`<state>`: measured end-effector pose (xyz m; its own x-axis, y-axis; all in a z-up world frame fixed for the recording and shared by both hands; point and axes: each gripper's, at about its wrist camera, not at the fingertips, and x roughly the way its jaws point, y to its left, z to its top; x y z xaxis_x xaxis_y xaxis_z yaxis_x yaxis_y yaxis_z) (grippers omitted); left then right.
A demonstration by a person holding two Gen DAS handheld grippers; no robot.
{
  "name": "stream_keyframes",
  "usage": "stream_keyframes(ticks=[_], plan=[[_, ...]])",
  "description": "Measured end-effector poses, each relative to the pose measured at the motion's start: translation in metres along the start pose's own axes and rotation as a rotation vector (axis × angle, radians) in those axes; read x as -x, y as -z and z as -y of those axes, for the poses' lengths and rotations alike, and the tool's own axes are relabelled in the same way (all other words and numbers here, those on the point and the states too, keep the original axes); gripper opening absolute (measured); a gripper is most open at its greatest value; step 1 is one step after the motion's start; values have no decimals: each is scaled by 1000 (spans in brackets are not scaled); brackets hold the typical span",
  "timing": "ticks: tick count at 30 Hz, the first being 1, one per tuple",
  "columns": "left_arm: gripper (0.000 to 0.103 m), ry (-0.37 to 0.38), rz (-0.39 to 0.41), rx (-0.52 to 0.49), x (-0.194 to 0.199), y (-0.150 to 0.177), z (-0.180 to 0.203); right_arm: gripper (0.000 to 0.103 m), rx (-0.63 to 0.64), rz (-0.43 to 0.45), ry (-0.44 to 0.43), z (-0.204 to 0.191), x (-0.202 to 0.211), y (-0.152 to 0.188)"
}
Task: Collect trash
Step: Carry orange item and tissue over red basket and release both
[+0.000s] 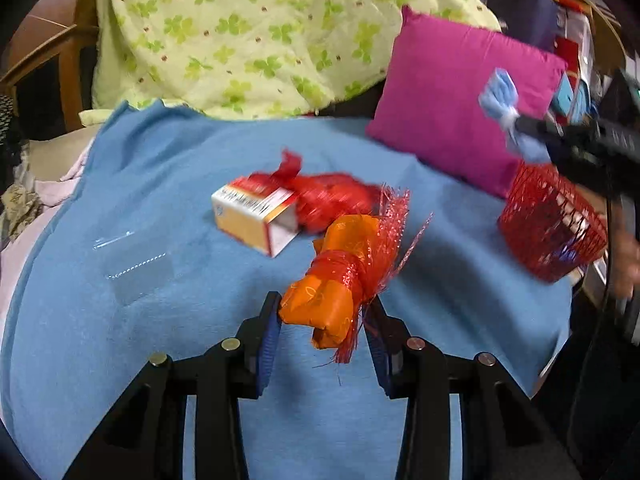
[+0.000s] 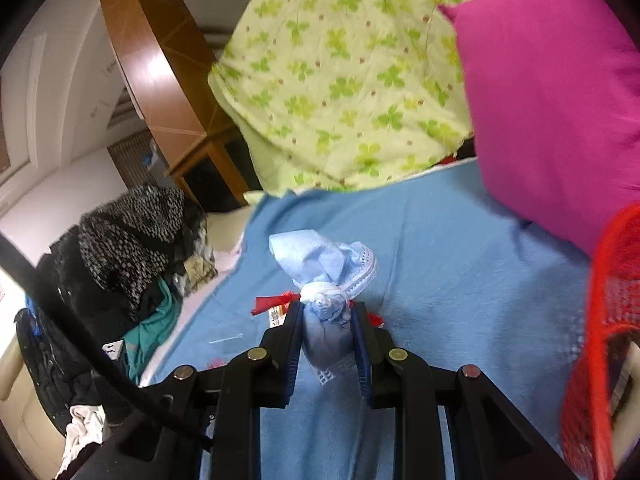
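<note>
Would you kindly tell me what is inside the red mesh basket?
Through the red mesh basket, white and red shapes show, seemingly packaging; blur and mesh hide what they are and anything beneath them.

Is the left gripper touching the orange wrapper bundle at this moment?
Touching. In the left wrist view both fingers of the left gripper press against the sides of the orange wrapper bundle, with no gap visible at either pad.
</note>
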<state>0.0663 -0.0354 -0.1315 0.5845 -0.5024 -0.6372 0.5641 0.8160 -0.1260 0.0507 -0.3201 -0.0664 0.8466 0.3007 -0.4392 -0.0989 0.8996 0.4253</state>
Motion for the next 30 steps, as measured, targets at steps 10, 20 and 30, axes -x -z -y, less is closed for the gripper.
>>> stream_keyframes(ticks=[10, 20, 30], plan=[[43, -85, 88, -39, 43, -53, 94, 26, 13, 60, 58, 7, 100, 14], [43, -130, 153, -138, 62, -99, 174, 26, -18, 172, 110, 29, 187, 1], [43, -141, 175, -246, 59, -119, 224, 26, -74, 230, 137, 57, 219, 2]])
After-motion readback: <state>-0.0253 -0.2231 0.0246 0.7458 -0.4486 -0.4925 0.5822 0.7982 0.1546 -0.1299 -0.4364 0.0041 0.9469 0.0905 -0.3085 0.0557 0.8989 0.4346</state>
